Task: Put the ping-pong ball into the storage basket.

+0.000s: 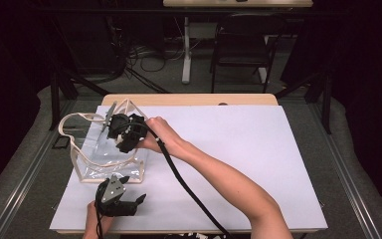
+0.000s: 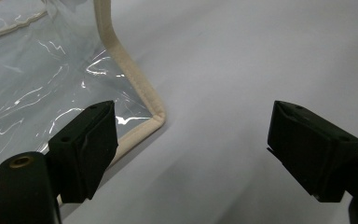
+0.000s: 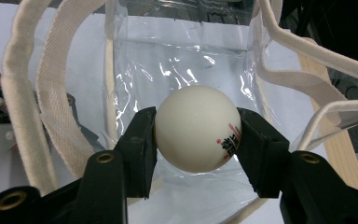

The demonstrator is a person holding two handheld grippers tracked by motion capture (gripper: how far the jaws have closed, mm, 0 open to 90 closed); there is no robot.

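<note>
White ball (image 3: 196,128) — between right claw (image 3: 196,140) pads

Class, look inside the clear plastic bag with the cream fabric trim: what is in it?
The right gripper holds a white table-tennis ball over the clear plastic bag with cream trim. Through its walls only the white table cover shows; ball and jaws hide part of the bottom.

1. We see a bag (image 3: 177,60) with walls of clear, glossy plastic film that creases and reflects the light.
2. Its edges and handles (image 3: 56,93) are cream woven cloth, rough in texture.
3. The ball (image 3: 196,127) looks like smooth, matt white plastic with a small printed mark.
4. The right gripper (image 3: 196,140) has matt black plastic jaws with brass-coloured screw inserts.
5. The table (image 1: 189,99) has a pale wood edge, under a smooth, matt white sheet (image 1: 238,144).
</note>
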